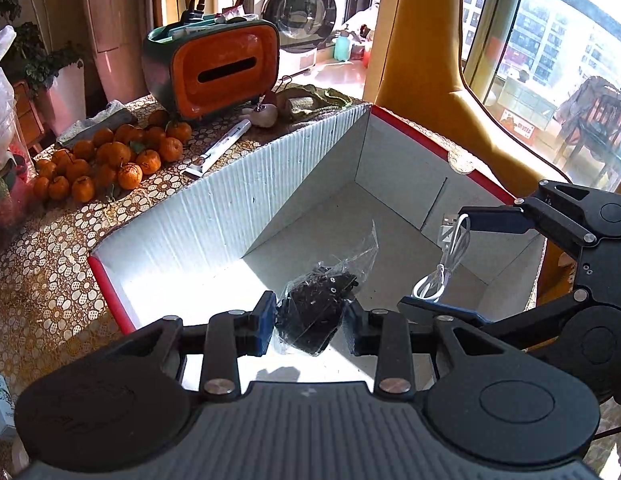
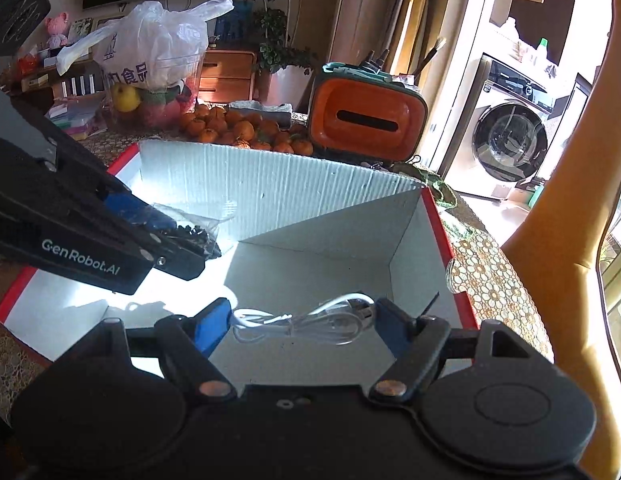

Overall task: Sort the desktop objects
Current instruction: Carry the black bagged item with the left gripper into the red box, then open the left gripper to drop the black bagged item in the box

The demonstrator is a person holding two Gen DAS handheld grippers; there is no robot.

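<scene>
Claws hang over the white box [image 1: 214, 200]. The left claw [image 1: 310, 326] pinches a clear bag of black parts [image 1: 314, 312]; the right claw [image 2: 302, 326] clasps a coiled white cable [image 2: 298, 322].

Open box [image 1: 214, 216] on table [image 1: 46, 280], near side. Left gripper [image 1: 310, 330] and right gripper [image 2: 302, 326] over box, left one left of right. Beyond box's far wall: oranges [image 1: 106, 160] left, tissue holder [image 1: 214, 72] right, pen [image 1: 222, 146] between.
</scene>
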